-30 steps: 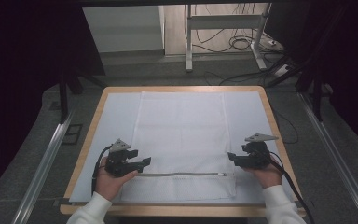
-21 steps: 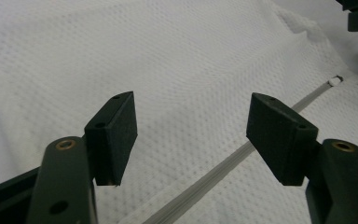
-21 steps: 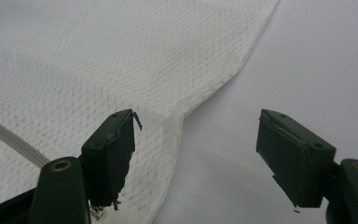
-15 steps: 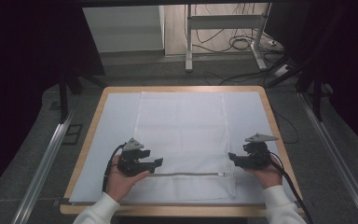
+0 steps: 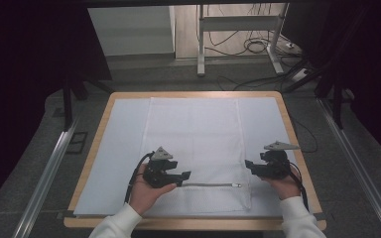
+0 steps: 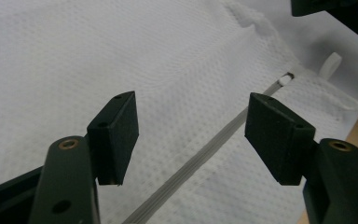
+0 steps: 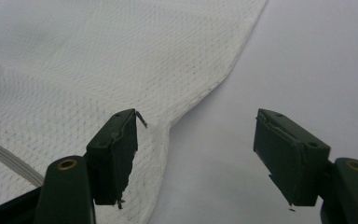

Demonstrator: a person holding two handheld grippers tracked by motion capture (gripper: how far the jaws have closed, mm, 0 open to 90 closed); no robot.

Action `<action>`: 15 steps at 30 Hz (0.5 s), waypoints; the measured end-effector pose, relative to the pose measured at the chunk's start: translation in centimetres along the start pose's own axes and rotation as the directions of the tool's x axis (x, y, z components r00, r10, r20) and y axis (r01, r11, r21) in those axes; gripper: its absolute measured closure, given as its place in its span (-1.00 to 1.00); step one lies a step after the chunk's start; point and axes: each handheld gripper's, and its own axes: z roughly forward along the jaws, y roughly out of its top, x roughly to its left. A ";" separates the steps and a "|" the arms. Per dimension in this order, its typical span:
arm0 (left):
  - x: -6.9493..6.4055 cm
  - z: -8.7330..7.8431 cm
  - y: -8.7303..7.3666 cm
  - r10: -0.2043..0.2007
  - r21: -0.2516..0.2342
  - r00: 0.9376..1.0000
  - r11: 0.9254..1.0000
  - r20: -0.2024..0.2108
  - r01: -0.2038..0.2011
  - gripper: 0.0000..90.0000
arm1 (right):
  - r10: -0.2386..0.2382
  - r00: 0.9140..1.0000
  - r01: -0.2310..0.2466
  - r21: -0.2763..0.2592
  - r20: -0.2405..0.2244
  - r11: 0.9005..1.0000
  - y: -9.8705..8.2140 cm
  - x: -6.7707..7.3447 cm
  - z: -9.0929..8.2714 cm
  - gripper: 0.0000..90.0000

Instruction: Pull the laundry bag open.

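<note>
- The room around the table is dark; black curtains hang at left and right, and a grey floor runs behind, where a metal stand [image 5: 238, 37] rises among loose cables [image 5: 258, 47].
- Two metal rails [image 5: 47, 171] lie on the floor along either side of the table.
- The table [image 5: 95, 130] has a wooden rim and a pale blue-white sheet [image 5: 116, 144] over its top.
- A white mesh bag [image 5: 193, 134] lies flat down the middle of the sheet, reaching from the far edge to near the front edge.
- A zip [image 5: 211, 185] runs across the bag near its front end, its pull [image 5: 237, 185] at the right end by the bag's right edge.
- The left gripper [image 5: 182, 177] sits over the bag's left front part, near the zip's left end; its jaws stand apart with nothing between them, the zip running across the mesh under the gap in the left gripper view.
- The right gripper [image 5: 249, 165] rests just beside the bag's right edge, jaws apart and empty; in the right gripper view the bag's hem passes under its left jaw, and bare sheet lies under the other.
- Both sleeves are cut off by the bottom of the high view.
- Whether either gripper touches the cloth cannot be told.
- The far room behind the stand is too dim to make out.
</note>
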 end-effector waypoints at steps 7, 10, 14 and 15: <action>-1.5 1.6 0.6 0.017 0.026 0.999 0.999 0.042 -0.019 -0.18 | -0.013 1.000 0.014 0.019 -0.003 1.000 -0.2 0.1 0.3 -0.36; -1.9 2.0 0.8 0.025 0.029 0.998 0.999 0.051 -0.026 -0.18 | -0.015 1.000 0.015 0.020 -0.002 1.000 -0.2 0.1 0.4 -0.37; -2.3 2.3 1.0 0.028 0.030 0.998 0.999 0.058 -0.030 -0.18 | -0.011 1.000 0.010 0.008 0.013 1.000 -0.2 0.0 0.2 -0.36; -2.4 2.3 1.0 0.033 0.033 0.998 0.999 0.060 -0.035 -0.18 | -0.007 1.000 0.007 0.005 0.016 1.000 -0.1 -0.1 0.1 -0.36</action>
